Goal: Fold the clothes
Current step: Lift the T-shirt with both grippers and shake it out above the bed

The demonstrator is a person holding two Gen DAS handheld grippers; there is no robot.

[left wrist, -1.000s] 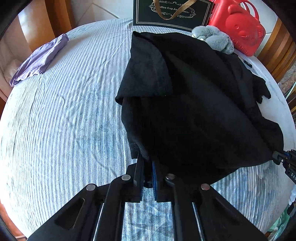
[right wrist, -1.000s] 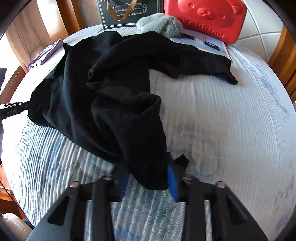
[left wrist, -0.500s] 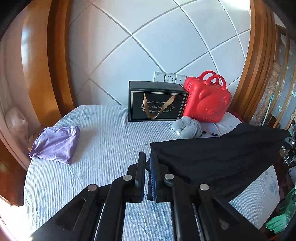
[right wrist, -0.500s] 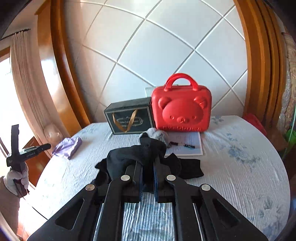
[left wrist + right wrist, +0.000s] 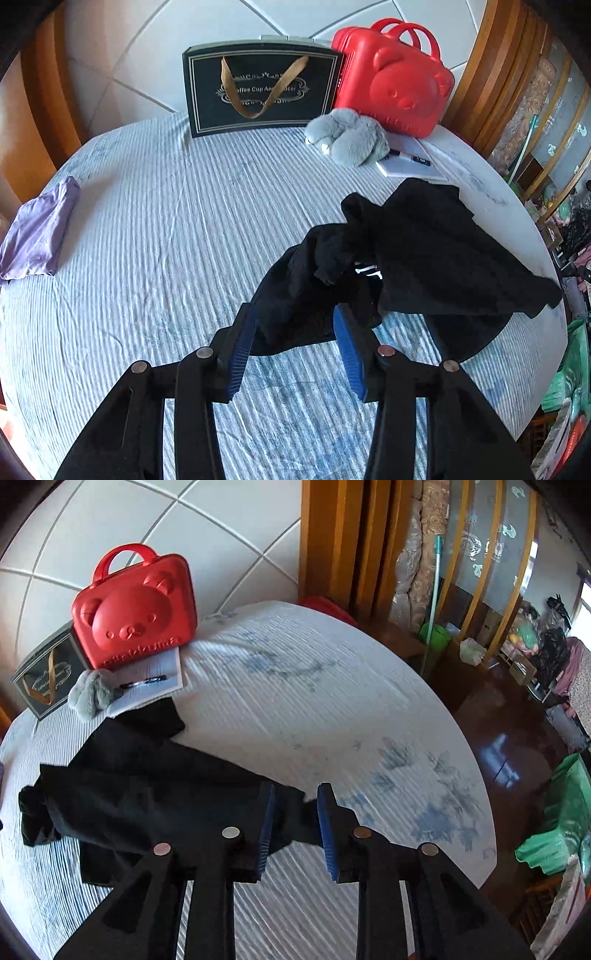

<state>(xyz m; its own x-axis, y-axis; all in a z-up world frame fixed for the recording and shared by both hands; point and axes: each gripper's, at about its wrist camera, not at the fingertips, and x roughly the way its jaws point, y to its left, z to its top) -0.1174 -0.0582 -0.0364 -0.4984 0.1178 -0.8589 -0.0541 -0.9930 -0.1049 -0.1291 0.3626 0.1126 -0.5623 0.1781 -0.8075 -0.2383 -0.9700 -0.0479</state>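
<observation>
A black garment (image 5: 424,251) lies crumpled on the striped bedsheet (image 5: 166,240). In the left wrist view its near end bunches between the fingers of my left gripper (image 5: 295,325), which is open around it. In the right wrist view the same garment (image 5: 129,786) spreads to the left, and one corner lies between the open fingers of my right gripper (image 5: 293,808). Neither gripper pinches the cloth.
A black gift bag (image 5: 258,85), a red bear case (image 5: 395,81), a grey plush toy (image 5: 347,136) and a paper with pen (image 5: 410,162) stand at the back. A folded purple cloth (image 5: 37,229) lies far left. The bed edge (image 5: 476,775) drops to dark floor on the right.
Both grippers held the garment up half a second ago; now both have opened and the garment has dropped onto the bed in a crumpled strip.
</observation>
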